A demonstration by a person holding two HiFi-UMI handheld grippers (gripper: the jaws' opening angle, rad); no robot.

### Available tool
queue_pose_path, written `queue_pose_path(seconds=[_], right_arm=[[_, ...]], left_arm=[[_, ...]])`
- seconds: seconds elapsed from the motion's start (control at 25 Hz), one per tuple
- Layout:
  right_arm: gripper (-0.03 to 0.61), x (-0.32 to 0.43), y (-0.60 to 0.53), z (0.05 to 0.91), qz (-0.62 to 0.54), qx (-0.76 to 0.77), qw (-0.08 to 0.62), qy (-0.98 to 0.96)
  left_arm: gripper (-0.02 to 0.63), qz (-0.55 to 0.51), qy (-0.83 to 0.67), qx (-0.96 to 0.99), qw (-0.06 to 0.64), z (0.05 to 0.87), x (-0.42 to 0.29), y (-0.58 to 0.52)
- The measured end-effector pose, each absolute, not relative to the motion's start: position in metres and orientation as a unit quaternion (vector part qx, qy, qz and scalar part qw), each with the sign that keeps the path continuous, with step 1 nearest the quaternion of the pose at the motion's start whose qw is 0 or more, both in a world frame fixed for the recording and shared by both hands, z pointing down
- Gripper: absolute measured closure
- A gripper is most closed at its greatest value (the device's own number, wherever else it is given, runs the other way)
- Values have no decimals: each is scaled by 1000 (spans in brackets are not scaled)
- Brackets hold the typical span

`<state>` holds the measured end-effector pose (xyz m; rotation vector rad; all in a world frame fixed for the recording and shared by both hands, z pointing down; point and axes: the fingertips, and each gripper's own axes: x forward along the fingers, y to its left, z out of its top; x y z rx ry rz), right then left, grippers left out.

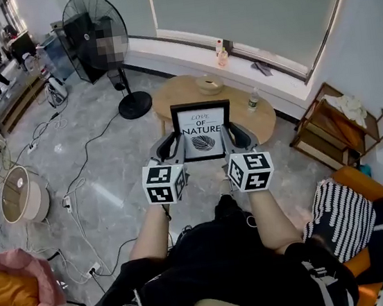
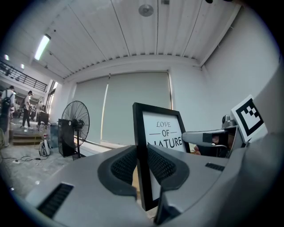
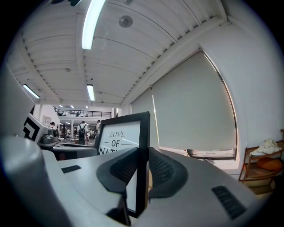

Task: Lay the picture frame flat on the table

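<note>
A black picture frame (image 1: 202, 130) with a white "LOVE OF NATURE" print is held up in the air, upright, above the near edge of a round wooden table (image 1: 170, 94). My left gripper (image 1: 172, 146) is shut on the frame's left edge (image 2: 141, 168). My right gripper (image 1: 234, 138) is shut on its right edge (image 3: 142, 164). Both pairs of jaws press their ribbed pads against the black moulding. The frame's lower part is hidden behind the jaws in both gripper views.
On the table lie a shallow wooden bowl (image 1: 209, 84) and a small bottle (image 1: 252, 100). A standing fan (image 1: 101, 38) is left of the table, a wooden shelf (image 1: 335, 126) to the right, a striped cushion (image 1: 339, 213) near my right side. Cables (image 1: 76, 178) run over the floor.
</note>
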<state>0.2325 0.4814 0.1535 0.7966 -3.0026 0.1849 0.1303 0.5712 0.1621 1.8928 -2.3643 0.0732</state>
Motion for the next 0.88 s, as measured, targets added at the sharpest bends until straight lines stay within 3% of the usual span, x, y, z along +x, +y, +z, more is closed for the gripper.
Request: queue_pose_path(seconds=[0.44,0.88], right_arm=[[491,162,393,162,66,240,5,-969],[489,84,198,163,88,248,16,-965]], left_arm=[[525,34,-787,613,52,169,63,486],[525,54,-781,618,70,166,-14,291]])
